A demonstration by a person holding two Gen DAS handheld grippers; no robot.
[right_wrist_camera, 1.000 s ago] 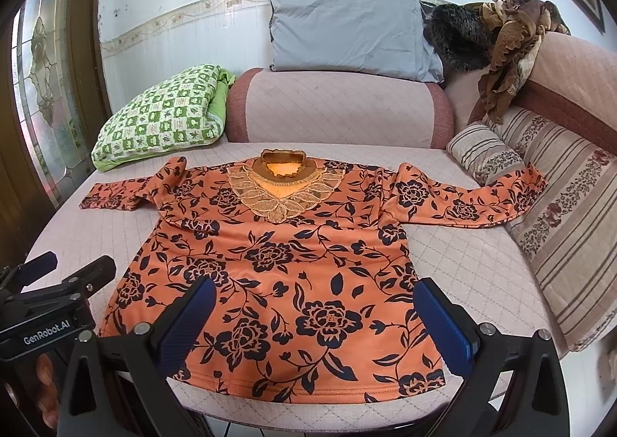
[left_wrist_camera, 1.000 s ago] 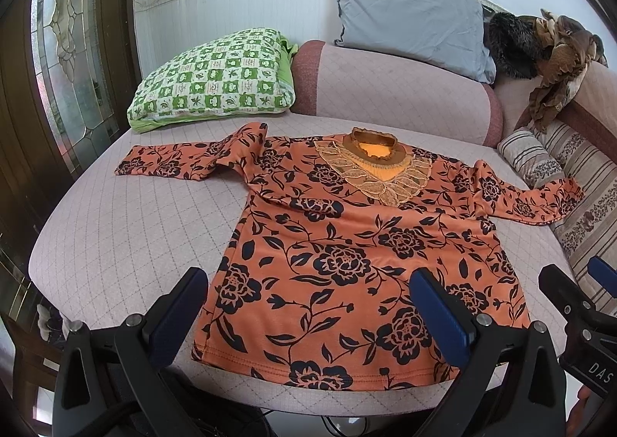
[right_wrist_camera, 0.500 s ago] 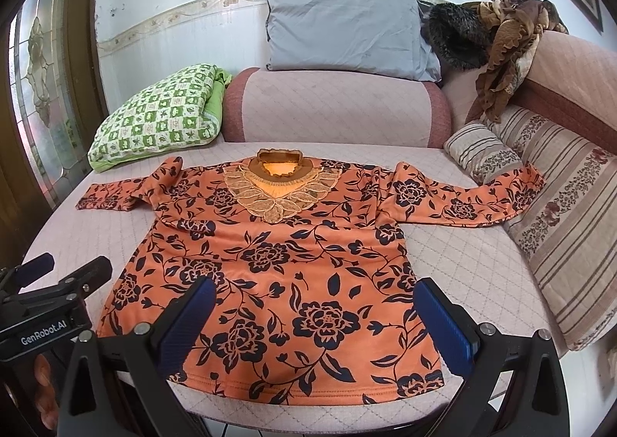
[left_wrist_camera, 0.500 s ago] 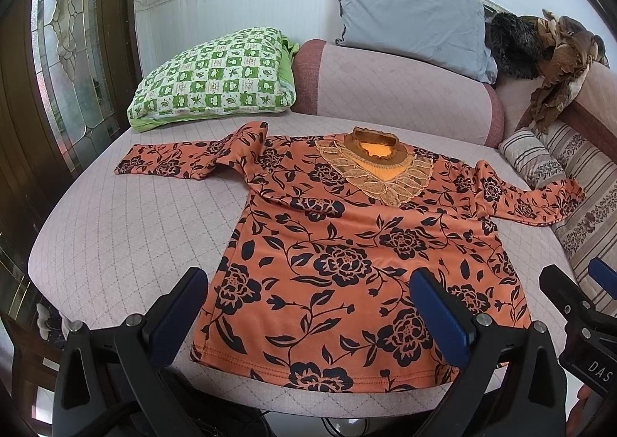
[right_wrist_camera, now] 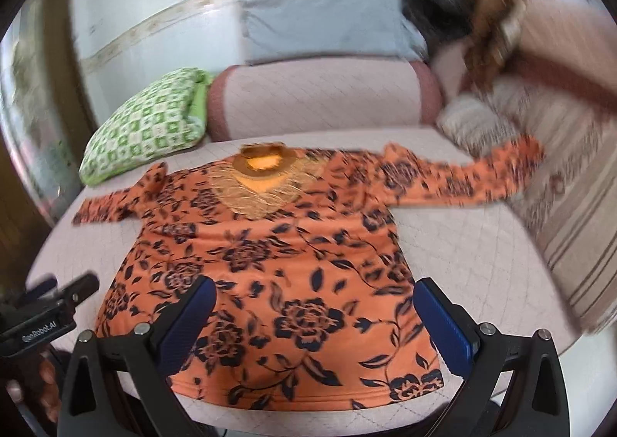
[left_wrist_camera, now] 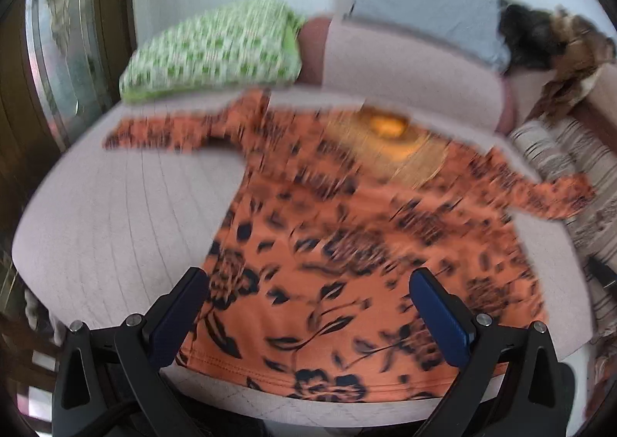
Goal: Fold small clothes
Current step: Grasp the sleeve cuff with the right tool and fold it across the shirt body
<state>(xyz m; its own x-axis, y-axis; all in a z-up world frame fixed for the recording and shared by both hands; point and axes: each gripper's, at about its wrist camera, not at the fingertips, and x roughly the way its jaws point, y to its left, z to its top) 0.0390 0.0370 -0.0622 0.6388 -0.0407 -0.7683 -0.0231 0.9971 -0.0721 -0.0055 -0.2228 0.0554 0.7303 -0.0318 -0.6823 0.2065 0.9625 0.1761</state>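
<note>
The shirt (right_wrist_camera: pixel 270 267), orange with black flowers, lies spread flat, front up, on the quilted sofa seat (right_wrist_camera: pixel 462 256). Its hem is toward 6 o'clock and its tan lace collar (right_wrist_camera: pixel 262 175) toward 12. One sleeve (right_wrist_camera: pixel 462 182) runs out toward 2 o'clock, and its cuff reaches the striped cushion (right_wrist_camera: pixel 570 221). The other sleeve (right_wrist_camera: pixel 112 205) runs toward 9 o'clock, below the green checked pillow (right_wrist_camera: pixel 146 128). A grey pillow (right_wrist_camera: pixel 320 21) leans on the backrest at 12, beside a dark and brown heap of cloth (right_wrist_camera: pixel 474 13) at 1 o'clock.

The right tool (right_wrist_camera: pixel 314 325) hovers over the hem with its blue pads (right_wrist_camera: pixel 443 325) spread wide, nothing between them; whether they touch the cloth cannot be told. The left tool (right_wrist_camera: pixel 50 313) shows at 8 o'clock in the right wrist view, off the shirt's edge, with a hand (right_wrist_camera: pixel 34 387) under it.

The left wrist view is badly blurred. In it the left tool (left_wrist_camera: pixel 308 317) is also spread wide and empty above the hem of the shirt (left_wrist_camera: pixel 347 244), one pad (left_wrist_camera: pixel 177 321) at the shirt's 7 o'clock corner. The green pillow (left_wrist_camera: pixel 216 47) sits at 11 o'clock.
</note>
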